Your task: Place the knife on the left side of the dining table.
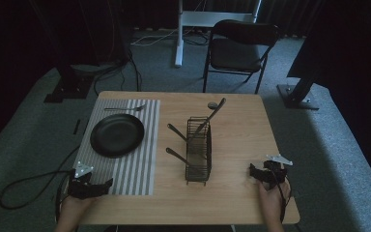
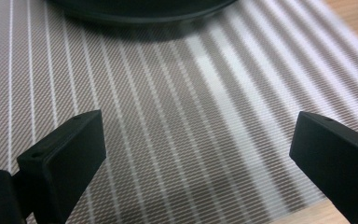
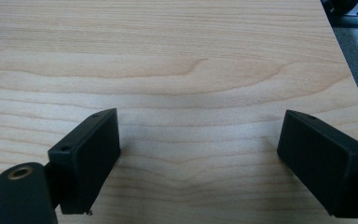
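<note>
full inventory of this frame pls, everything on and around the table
table: 1, light wood, centre
placemat: 1, grey and white striped, left part of table
plate: 1, black, on the placemat
fork: 1, silver, on the placemat behind the plate
rack: 1, black wire, middle of table
utensils in rack: 3 dark handles stick out, one long one leaning up and back, two to the left; kind unclear
small round thing: 1, dark, on table behind the rack; cannot tell what it is
chair: 1, black folding, on the carpet behind the table
left claw: 1, black, open, over the placemat's near end
right claw: 1, black, open, over bare wood
</note>
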`<state>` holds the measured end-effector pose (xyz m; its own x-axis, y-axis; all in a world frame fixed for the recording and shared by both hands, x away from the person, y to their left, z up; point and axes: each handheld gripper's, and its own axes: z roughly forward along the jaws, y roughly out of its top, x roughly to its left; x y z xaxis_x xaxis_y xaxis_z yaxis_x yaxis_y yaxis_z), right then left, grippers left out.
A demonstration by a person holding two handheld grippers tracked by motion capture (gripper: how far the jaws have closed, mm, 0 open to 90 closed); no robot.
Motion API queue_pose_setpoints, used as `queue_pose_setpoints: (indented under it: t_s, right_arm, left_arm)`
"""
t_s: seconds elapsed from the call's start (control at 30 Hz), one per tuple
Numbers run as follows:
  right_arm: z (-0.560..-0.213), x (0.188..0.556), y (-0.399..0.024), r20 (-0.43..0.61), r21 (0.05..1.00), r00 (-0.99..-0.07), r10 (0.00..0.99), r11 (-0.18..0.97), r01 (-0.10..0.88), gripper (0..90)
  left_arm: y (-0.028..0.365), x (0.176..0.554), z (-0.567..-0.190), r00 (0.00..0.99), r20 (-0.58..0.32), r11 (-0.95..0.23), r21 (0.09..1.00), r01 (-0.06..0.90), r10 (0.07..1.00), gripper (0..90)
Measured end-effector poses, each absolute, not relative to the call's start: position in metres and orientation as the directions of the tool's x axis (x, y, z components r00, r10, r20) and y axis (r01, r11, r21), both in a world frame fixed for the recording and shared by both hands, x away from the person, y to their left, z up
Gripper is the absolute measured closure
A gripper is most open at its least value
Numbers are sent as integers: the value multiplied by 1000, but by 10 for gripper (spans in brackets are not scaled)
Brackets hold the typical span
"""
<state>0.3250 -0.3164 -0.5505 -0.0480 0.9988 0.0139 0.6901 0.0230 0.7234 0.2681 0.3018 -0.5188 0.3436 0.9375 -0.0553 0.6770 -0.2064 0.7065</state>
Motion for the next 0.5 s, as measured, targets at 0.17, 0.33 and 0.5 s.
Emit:
queue_pose_setpoints:
  t_s: [0.17,0.33,0.5]
  right_arm:
    - [-550,325,-316,14,723,-48,999,23,690,121]
    - [-551,325,-316,14,723,-48,999,23,690,121]
    - [-550,325,-316,14,723,-48,999,23,690,121]
  left_arm:
    - [291,267,-506,378,-60,-220,726,652,924,38]
    - [281,268,-497,406,-70,-227,737,636,911,38]
    - [267,268,-486,444,-75,-241,752,613,893,38]
